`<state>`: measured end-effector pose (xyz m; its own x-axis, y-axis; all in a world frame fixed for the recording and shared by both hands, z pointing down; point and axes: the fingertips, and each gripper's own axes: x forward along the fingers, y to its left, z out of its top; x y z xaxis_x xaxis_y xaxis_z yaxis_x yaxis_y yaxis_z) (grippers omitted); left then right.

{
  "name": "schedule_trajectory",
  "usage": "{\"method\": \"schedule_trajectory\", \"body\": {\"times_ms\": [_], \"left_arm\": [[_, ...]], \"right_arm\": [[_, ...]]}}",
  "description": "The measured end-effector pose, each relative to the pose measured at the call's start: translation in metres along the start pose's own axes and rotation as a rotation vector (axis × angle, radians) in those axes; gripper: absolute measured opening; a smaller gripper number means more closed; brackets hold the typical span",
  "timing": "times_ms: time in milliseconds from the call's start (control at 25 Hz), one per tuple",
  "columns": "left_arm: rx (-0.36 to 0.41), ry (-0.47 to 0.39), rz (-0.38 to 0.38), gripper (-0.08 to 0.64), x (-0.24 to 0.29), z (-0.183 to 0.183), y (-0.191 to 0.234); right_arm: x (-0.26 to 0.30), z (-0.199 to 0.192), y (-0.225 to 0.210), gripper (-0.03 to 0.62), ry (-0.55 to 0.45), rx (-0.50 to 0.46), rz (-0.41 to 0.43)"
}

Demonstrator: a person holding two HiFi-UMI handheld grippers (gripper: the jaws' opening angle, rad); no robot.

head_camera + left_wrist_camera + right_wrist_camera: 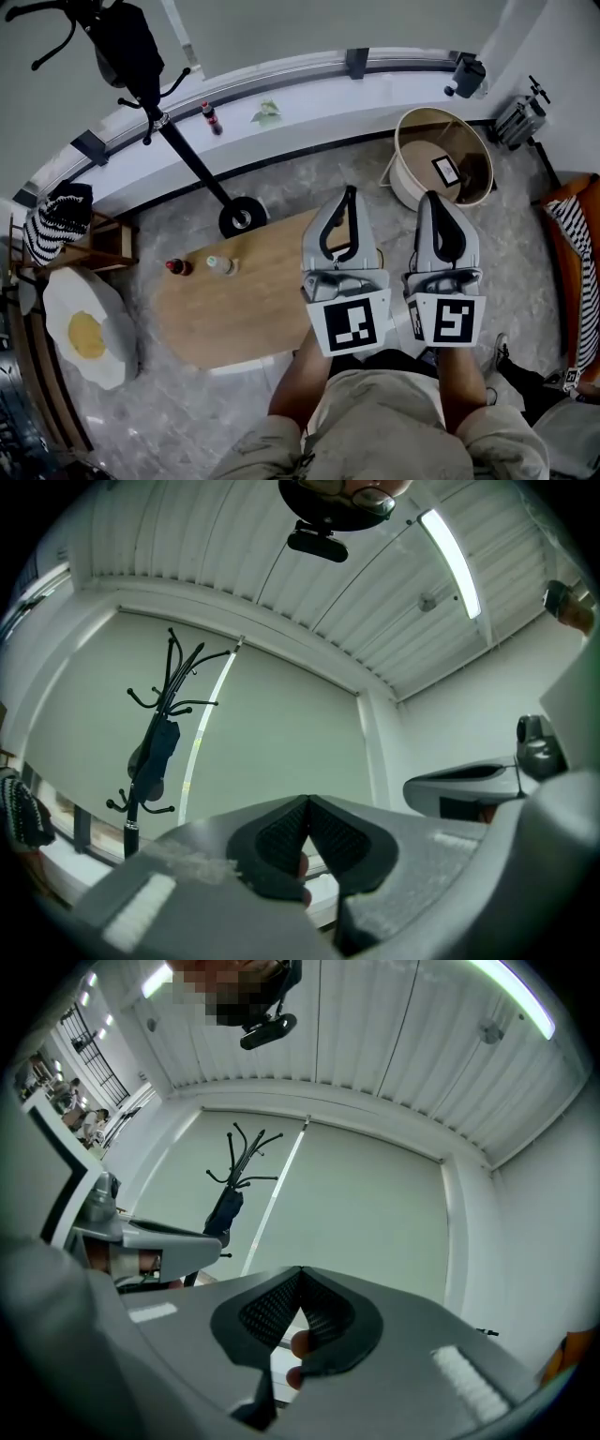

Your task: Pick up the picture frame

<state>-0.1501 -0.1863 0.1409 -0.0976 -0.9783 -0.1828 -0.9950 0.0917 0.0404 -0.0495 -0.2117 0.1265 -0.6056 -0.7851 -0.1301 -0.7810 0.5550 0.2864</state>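
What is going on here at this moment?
A person holds a grey two-jaw gripper in each hand, side by side near the end of the oval light-wood table. The left gripper and the right gripper are both shut with nothing between the jaws. What looks like the small black-edged picture frame lies untouched inside the round beige tub ahead.
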Motion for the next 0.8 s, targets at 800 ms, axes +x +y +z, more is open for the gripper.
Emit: {"method": "schedule_trajectory", "body": {"times_ms": [800], "left_arm": [[0.144, 0.027, 0.183, 0.005, 0.028, -0.008, 0.005]], "right_arm": [[0.055, -0.027, -0.011, 0.002, -0.077, 0.146, 0.181]]}}
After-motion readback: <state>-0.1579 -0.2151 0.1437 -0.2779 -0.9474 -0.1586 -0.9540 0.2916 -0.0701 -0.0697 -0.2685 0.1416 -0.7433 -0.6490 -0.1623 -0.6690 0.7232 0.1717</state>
